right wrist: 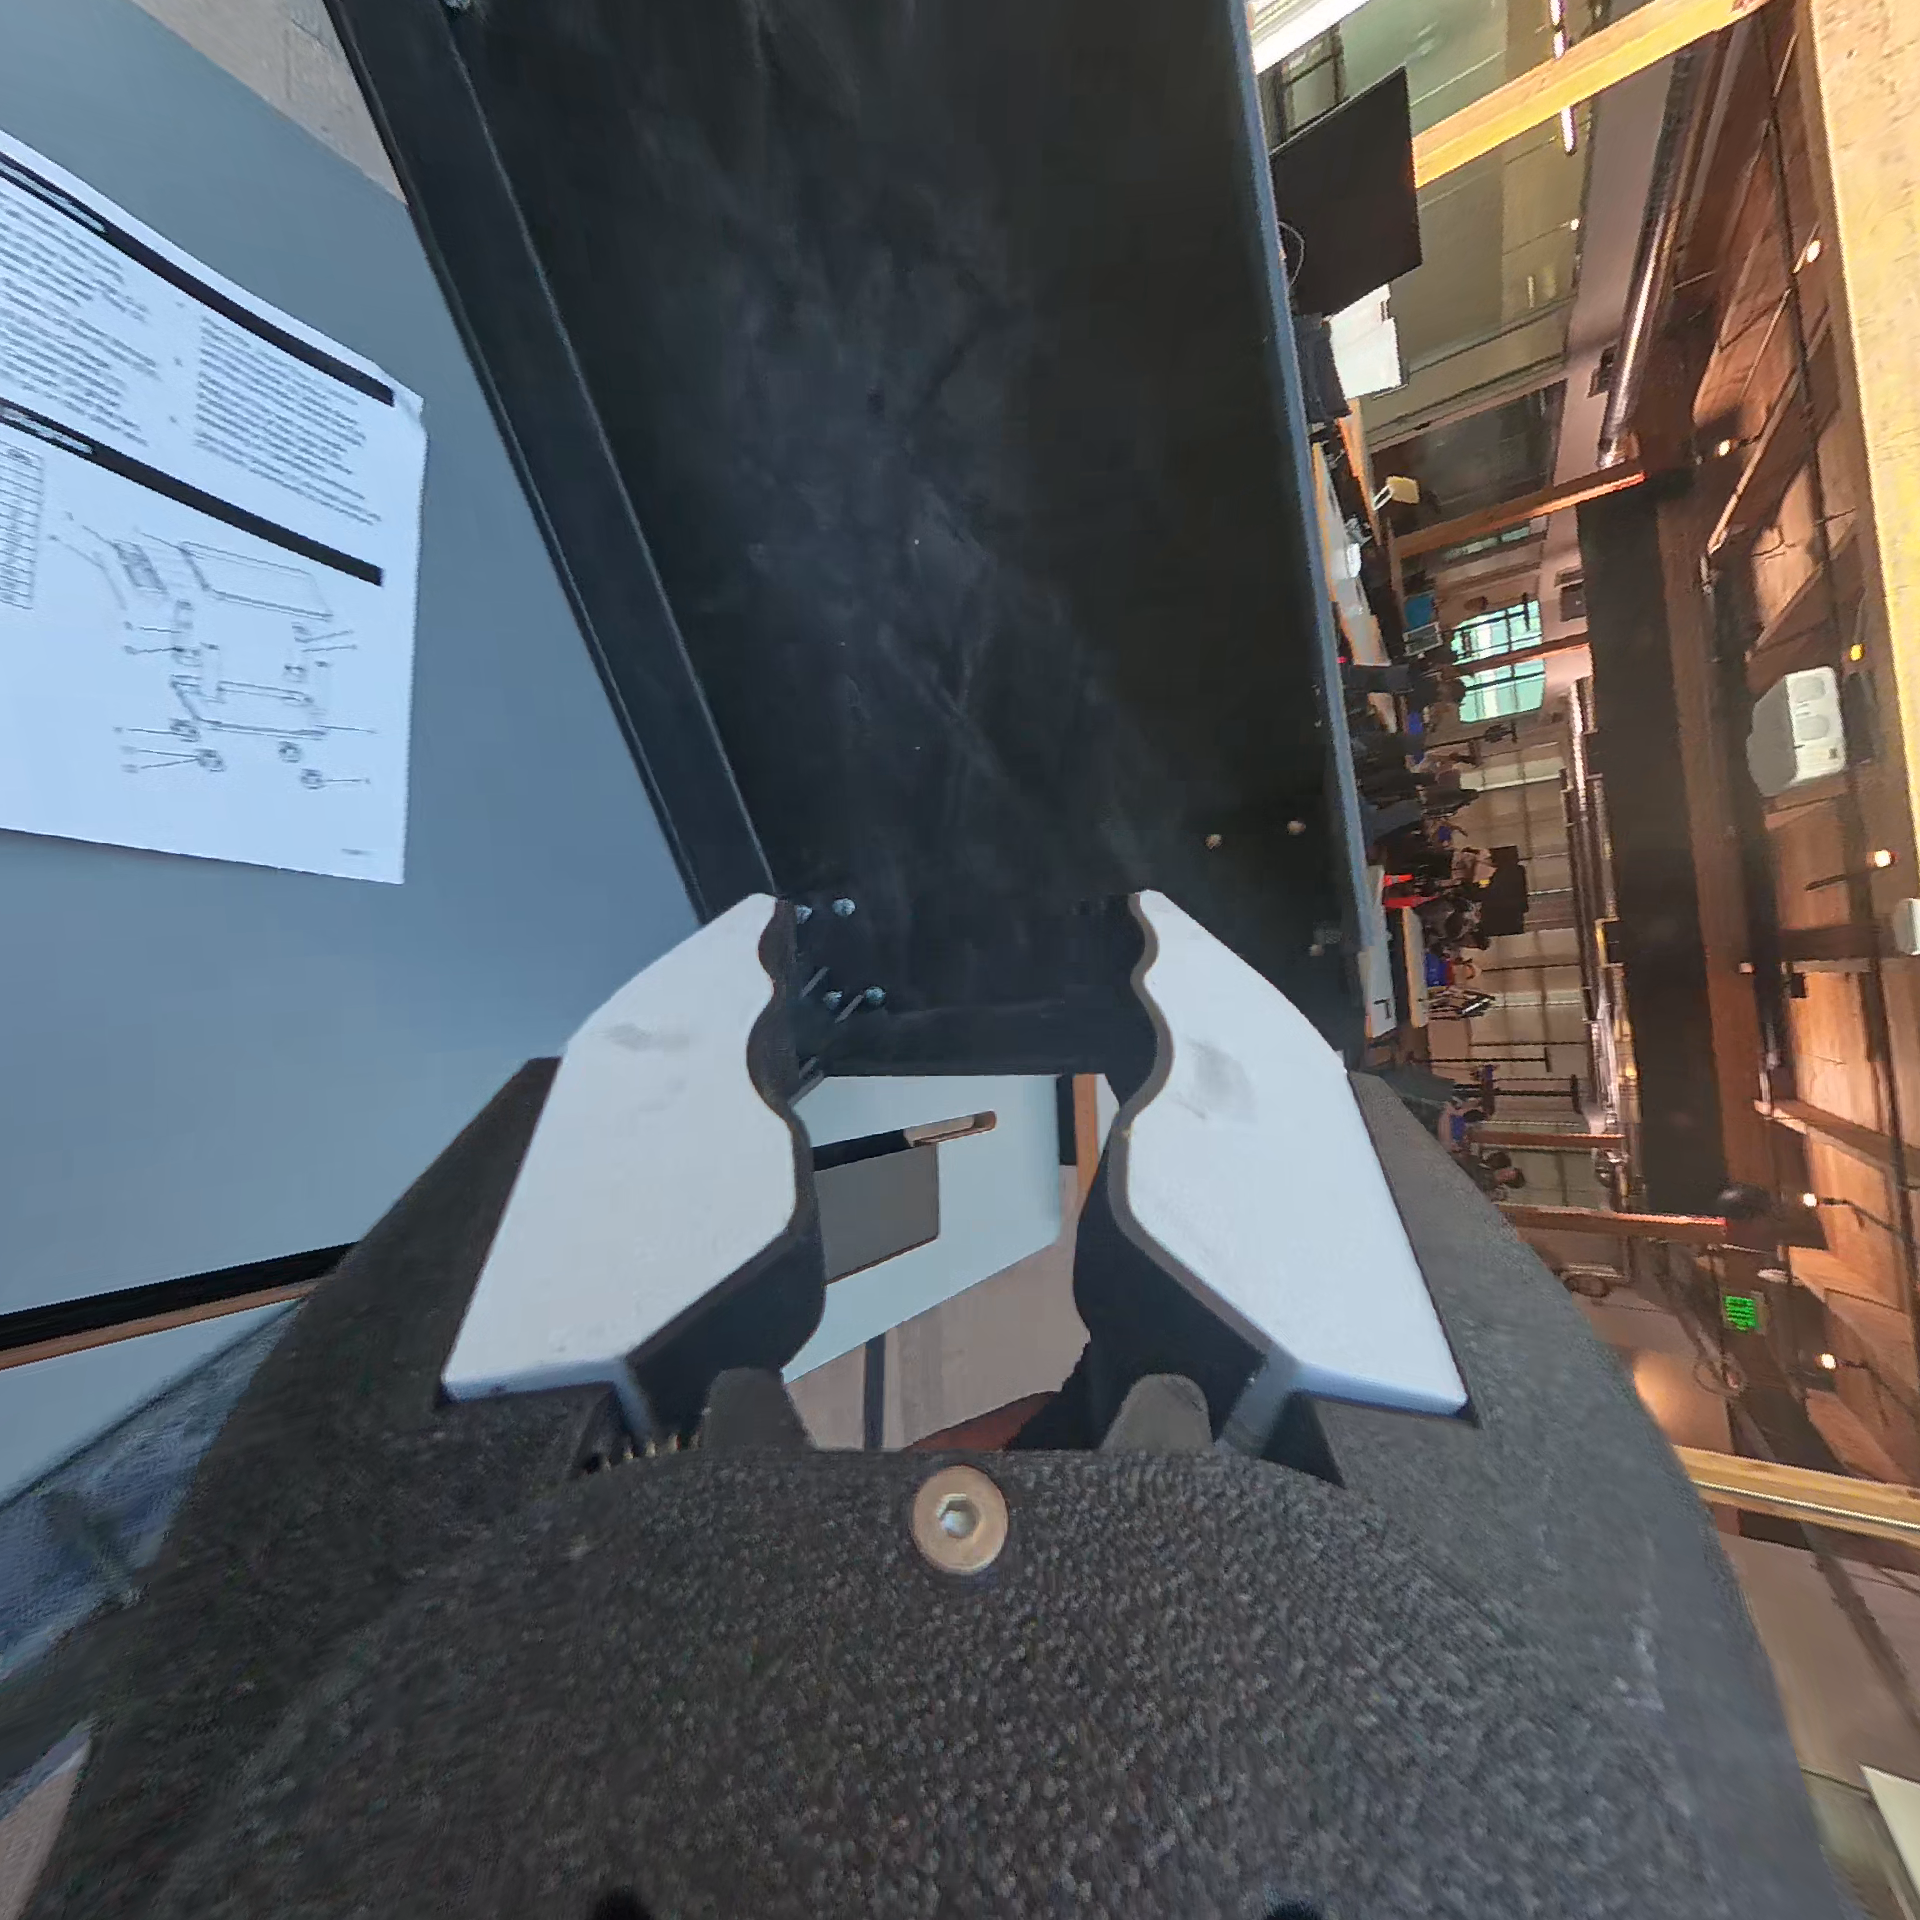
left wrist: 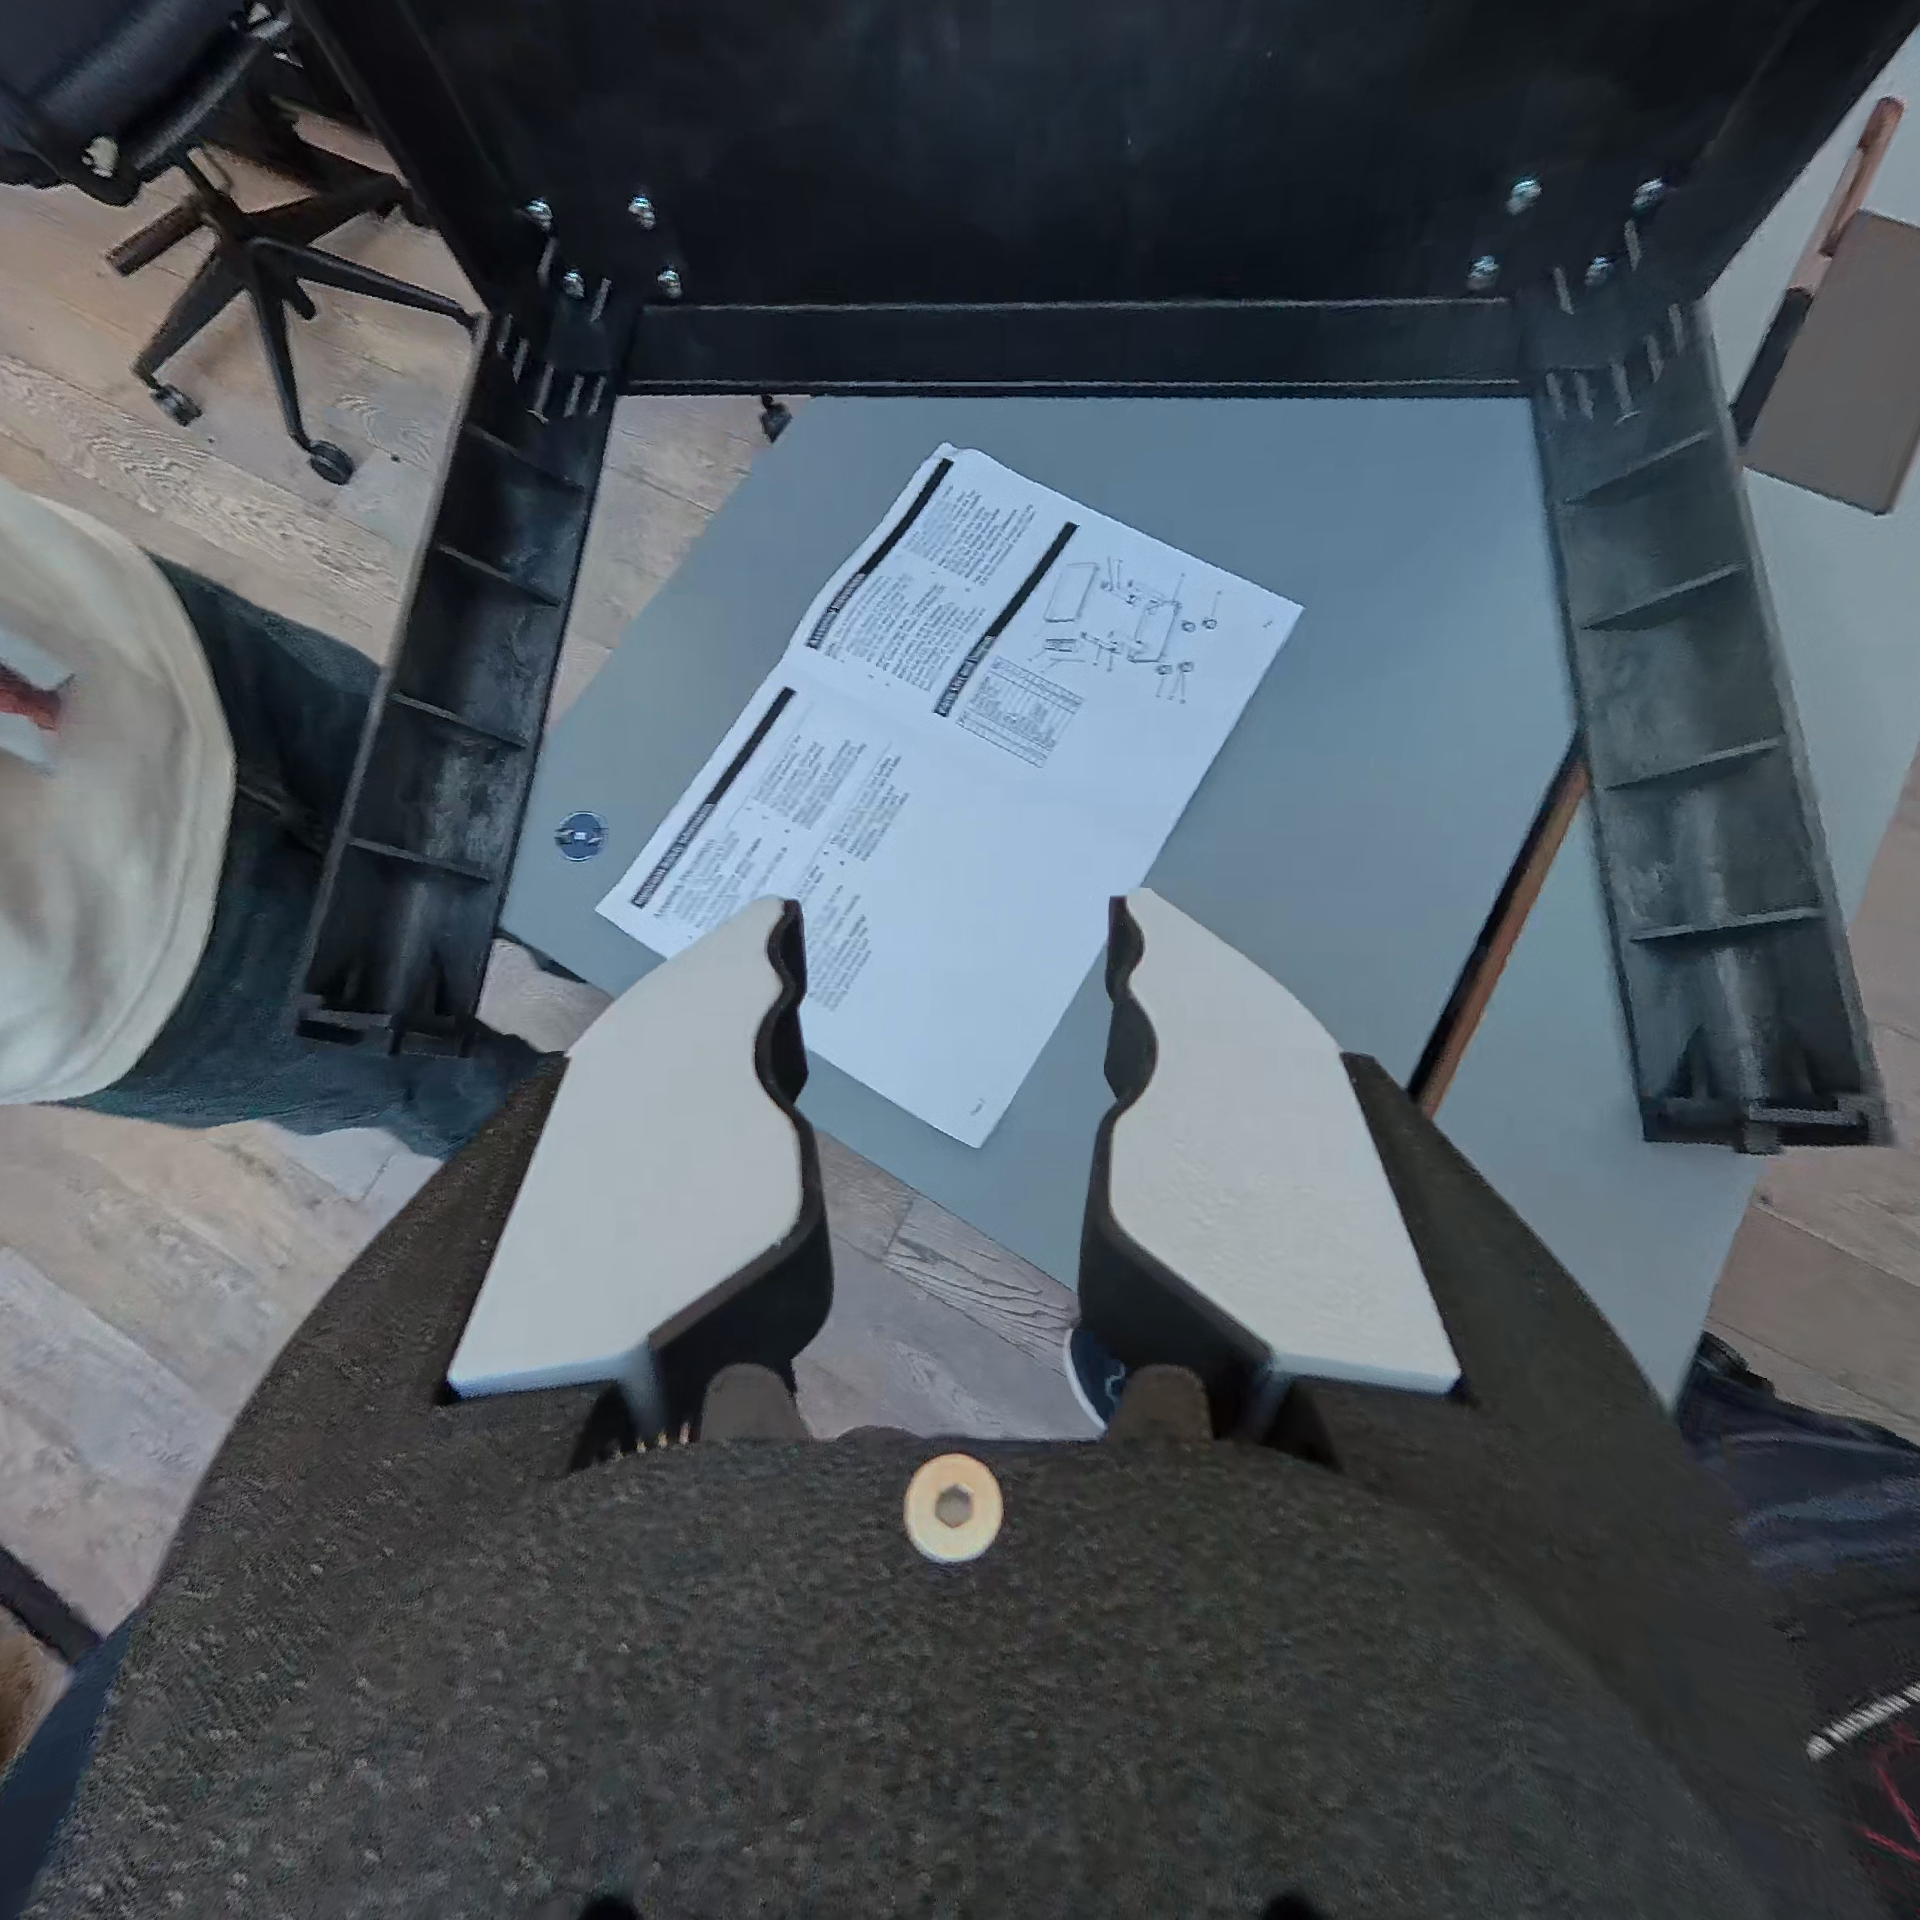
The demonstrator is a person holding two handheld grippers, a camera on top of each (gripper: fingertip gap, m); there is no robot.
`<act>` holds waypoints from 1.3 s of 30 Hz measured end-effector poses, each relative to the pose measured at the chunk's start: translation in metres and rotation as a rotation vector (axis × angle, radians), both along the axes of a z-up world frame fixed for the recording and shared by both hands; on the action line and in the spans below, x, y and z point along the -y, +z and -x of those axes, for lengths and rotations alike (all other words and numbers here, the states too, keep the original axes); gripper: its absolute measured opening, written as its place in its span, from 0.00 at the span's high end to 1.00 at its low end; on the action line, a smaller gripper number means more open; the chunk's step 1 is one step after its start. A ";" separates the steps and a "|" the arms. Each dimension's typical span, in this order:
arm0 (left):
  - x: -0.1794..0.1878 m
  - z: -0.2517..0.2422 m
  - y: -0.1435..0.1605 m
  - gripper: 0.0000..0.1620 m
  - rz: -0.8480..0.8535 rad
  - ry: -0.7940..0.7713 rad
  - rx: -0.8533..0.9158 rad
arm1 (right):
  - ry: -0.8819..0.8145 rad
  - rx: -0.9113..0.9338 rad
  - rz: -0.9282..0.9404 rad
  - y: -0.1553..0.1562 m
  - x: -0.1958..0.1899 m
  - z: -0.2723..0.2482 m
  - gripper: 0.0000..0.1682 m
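A black plastic shelf panel [left wrist: 1039,156] stands tilted over a grey board [left wrist: 1351,779], with two ribbed black legs [left wrist: 457,675] [left wrist: 1714,748] bolted to its corners. A white printed instruction sheet [left wrist: 935,790] lies on the board between the legs. My left gripper [left wrist: 956,914] is open and empty, hovering above the near edge of the sheet. My right gripper [right wrist: 956,914] is open and empty, close to the panel's underside [right wrist: 935,468] near a bolted corner [right wrist: 842,956]. The sheet [right wrist: 208,520] and board [right wrist: 520,935] show at the left of the right wrist view.
An office chair base [left wrist: 239,301] stands on the wood floor [left wrist: 156,1247] at upper left. A person's pale sleeve [left wrist: 94,790] is at the left. A brown box [left wrist: 1839,364] lies at the right. A round sticker [left wrist: 580,835] sits on the board. A large hall [right wrist: 1610,831] lies beyond. The left gripper's tips are roughly 30 cm from the right gripper's.
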State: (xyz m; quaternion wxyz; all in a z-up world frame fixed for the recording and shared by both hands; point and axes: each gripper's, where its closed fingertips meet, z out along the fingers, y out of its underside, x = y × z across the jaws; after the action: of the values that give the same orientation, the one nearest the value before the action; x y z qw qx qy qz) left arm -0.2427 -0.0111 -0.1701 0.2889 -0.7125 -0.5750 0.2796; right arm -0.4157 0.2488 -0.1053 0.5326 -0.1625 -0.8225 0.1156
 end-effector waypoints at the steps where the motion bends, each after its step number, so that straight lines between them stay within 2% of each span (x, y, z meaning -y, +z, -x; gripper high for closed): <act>1: 0.010 0.007 0.001 0.64 0.061 0.032 -0.003 | 0.003 -0.012 -0.022 0.004 -0.002 0.013 0.66; 4: 0.048 0.031 0.016 0.58 0.295 0.135 -0.019 | 0.015 -0.023 -0.072 0.012 -0.010 0.055 0.63; 7: 0.084 0.056 0.039 0.54 0.461 0.224 -0.027 | 0.049 -0.052 -0.110 0.022 -0.015 0.101 0.61; 12: 0.131 0.099 0.065 0.50 0.737 0.254 0.058 | 0.069 -0.043 -0.115 0.017 -0.022 0.169 0.57; 19: 0.169 0.145 0.096 0.46 0.914 0.213 0.169 | 0.052 0.001 -0.118 0.006 -0.022 0.225 0.52; 25: 0.194 0.184 0.119 0.46 1.064 0.173 0.162 | 0.022 -0.037 -0.141 0.014 -0.023 0.248 0.57; 33: 0.254 0.233 0.110 0.47 1.272 0.128 0.321 | 0.002 -0.025 -0.168 0.011 -0.016 0.260 0.59; 36: 0.283 0.235 0.103 0.47 1.339 0.117 0.477 | 0.012 -0.022 -0.167 0.011 -0.011 0.256 0.59; 39: 0.299 0.236 0.100 0.47 1.361 0.092 0.526 | 0.022 -0.019 -0.150 0.009 -0.011 0.251 0.60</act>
State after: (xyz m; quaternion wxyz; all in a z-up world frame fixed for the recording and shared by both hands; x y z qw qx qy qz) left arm -0.4786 -0.3102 -0.0705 -0.3776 -0.7531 -0.3536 0.4065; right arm -0.6663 0.2595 -0.0958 0.5499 -0.1120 -0.8254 0.0612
